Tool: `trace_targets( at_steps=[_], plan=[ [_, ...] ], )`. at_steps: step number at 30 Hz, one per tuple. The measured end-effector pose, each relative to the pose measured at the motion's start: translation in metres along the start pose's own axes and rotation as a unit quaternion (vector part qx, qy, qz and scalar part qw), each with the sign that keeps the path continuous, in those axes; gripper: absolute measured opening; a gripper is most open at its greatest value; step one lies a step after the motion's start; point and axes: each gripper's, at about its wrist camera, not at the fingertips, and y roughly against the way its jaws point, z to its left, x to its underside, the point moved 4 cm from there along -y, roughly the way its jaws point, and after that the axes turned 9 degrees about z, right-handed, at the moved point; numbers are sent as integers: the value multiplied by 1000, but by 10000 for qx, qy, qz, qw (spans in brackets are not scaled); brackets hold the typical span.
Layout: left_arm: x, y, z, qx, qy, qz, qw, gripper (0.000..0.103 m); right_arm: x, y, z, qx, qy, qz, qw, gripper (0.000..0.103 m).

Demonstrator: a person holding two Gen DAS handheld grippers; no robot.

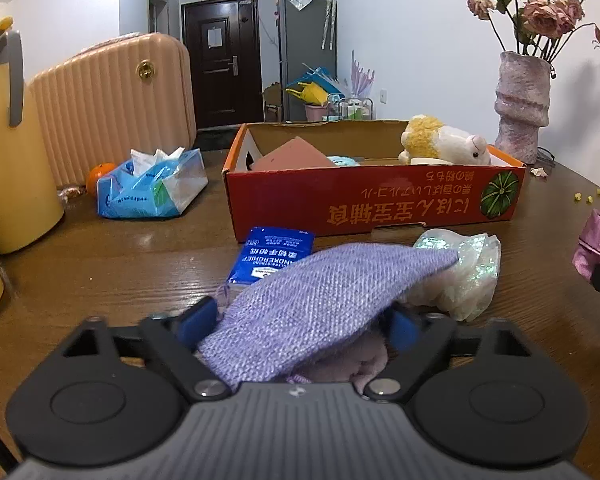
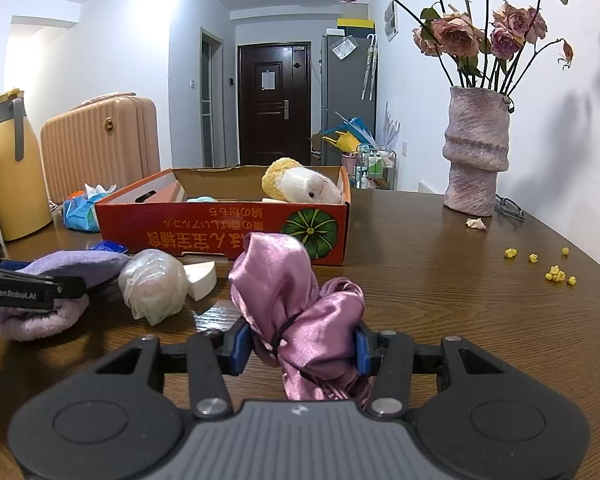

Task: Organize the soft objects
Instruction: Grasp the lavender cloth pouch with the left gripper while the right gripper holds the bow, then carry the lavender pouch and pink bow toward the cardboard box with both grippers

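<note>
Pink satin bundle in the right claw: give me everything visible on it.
The pink satin bundle is shiny, crumpled fabric, cinched around its middle by a thin dark cord, so it bulges into a tall lobe and a lower one on the right. It stands upright between the blue pads of the right claw, which is shut on it, in front of the red cardboard box, above the wooden table.

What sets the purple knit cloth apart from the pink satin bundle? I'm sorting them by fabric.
The purple knit cloth is matte and coarsely woven; the pink satin bundle is glossy and smooth. The cloth drapes loose, while the bundle is tied with a dark band. Both sit between tongs, outside the red box.
</note>
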Motion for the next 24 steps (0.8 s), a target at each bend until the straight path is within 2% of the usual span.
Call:
trace_targets(
  at_steps=[10, 13, 24],
  plan=[
    [2, 11, 1, 133, 63, -177, 9997, 54, 0, 0, 0, 25, -6, -2, 10000, 48],
    [2, 17, 1, 117, 60, -286, 9995, 49, -1, 0, -1, 43, -19, -12, 10000, 48],
    [3, 49, 1, -21, 112, -932, 9956, 48, -1, 4, 1, 76, -29, -147, 9999, 48]
  ],
)
